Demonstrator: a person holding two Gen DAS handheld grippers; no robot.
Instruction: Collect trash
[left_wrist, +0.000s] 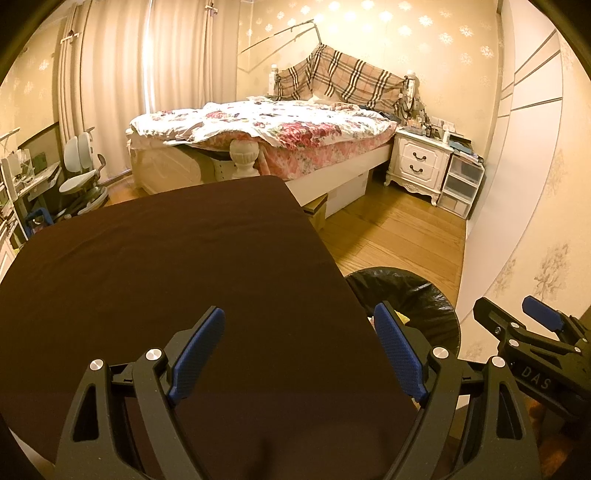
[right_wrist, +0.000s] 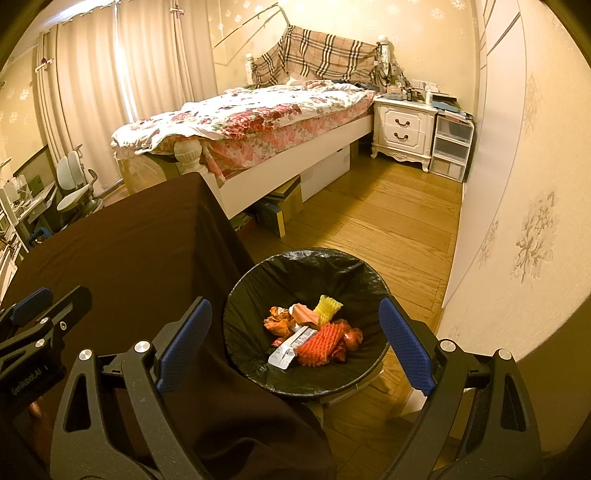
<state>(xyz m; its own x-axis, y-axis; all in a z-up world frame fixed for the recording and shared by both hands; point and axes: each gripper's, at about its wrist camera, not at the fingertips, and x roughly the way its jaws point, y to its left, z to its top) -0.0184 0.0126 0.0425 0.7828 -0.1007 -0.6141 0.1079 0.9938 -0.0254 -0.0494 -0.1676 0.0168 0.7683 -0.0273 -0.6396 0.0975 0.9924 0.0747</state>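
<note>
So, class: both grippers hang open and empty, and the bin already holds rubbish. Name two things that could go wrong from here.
1. The bin stands tight against the hanging dark tablecloth; a gripper reaching in might snag the cloth and drag it.
2. The red foam net and yellow foam net look light and lie loose on top of the pile; a knock to the bin could spill them onto the wooden floor.

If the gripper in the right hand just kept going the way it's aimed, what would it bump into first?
Most likely the trash bin with the black liner: the right gripper, jaws open and empty, points down into it, so it would probably meet the pile of wrappers inside. Depth is hard to judge.
</note>
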